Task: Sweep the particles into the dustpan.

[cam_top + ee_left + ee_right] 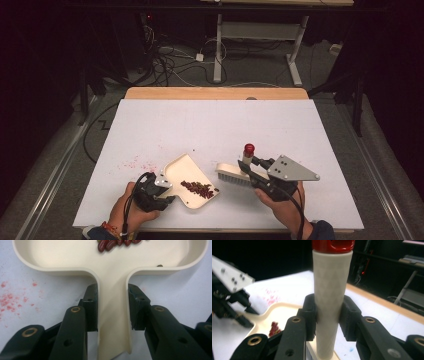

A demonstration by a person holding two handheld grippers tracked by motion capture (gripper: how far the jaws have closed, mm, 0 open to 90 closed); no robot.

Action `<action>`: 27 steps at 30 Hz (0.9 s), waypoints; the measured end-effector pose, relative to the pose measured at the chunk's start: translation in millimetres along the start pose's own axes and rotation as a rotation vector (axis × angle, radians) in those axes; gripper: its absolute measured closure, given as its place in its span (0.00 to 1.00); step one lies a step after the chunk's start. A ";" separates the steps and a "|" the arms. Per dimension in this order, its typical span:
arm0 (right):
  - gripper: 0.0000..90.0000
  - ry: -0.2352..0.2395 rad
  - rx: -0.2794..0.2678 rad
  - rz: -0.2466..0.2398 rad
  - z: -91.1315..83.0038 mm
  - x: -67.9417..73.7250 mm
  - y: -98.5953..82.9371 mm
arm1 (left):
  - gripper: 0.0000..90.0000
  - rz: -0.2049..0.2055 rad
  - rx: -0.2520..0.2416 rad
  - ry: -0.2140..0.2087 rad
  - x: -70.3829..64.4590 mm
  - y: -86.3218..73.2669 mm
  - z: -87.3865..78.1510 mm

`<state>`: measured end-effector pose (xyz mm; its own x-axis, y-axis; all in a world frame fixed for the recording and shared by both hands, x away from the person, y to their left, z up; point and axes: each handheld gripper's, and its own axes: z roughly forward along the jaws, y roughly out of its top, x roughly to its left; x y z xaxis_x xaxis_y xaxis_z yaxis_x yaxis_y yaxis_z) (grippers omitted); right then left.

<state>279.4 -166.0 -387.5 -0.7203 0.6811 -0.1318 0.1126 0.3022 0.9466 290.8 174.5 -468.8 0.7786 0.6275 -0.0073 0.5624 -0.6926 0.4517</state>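
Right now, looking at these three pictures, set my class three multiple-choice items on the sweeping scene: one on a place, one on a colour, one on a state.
1. Where do the red beans lie?
A. Inside the dustpan
B. Among the brush's bristles
C. On the wooden table edge

2. What colour is the cap at the end of the brush handle?
A. Blue
B. Red
C. Black

3. How does the left gripper stand?
A. Open above the sheet
B. Shut on the brush
C. Shut on the dustpan's handle

Answers:
1. A, since the high view shows the beans in a heap within the cream pan's rim.
2. B, since the right gripper view shows a red cap topping the pale handle clamped between its jaws.
3. C, since the left gripper view shows both jaws pressed against the sides of the pan's handle.
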 end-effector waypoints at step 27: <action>0.77 0.048 -0.072 0.016 12.5 6.6 19.9 | 0.70 -0.064 -0.039 0.015 3.3 -1.5 1.8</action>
<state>285.4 -147.1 -373.2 -0.7508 0.6523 -0.1036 0.0762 0.2414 0.9674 293.0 177.0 -471.1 0.7370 0.6755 -0.0236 0.5991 -0.6366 0.4856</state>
